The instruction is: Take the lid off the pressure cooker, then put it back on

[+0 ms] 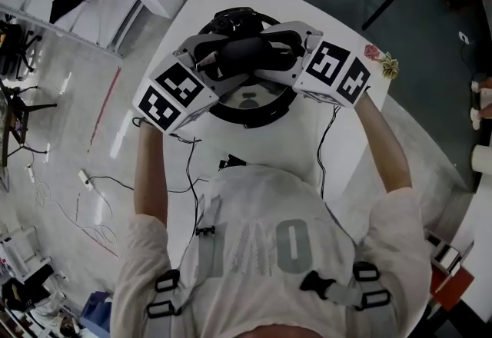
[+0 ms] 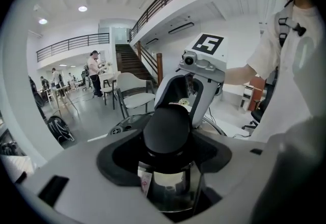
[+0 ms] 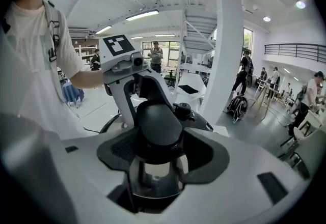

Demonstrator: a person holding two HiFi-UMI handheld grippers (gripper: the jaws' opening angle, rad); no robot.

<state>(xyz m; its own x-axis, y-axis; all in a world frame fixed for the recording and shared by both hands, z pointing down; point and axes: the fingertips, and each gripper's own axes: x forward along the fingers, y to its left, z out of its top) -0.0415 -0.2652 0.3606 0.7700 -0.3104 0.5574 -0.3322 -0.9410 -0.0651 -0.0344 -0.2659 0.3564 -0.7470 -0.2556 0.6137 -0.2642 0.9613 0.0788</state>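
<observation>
We looked down and saw the pressure cooker sitting in the middle of the white table, right in front of the person. Most of it was hidden, because both tools met over the top of it and only a bit of the dark round rim peeked out. The left gripper came in from one side and the right gripper from the other, nose to nose. Each one was clamped onto its own end of the handle, the long black one on the lid. In each gripper view the black handle filled the gap between the jaws, with the dark pads snug against it. Under the handle we saw shiny metal, and in the left gripper view a small sticker on it — its print was too small to read. The jaws cut off all that lay lower down. We could not tell if the lid sat tight on the pot or was lifted a bit — no view showed the edge where they met.
</observation>
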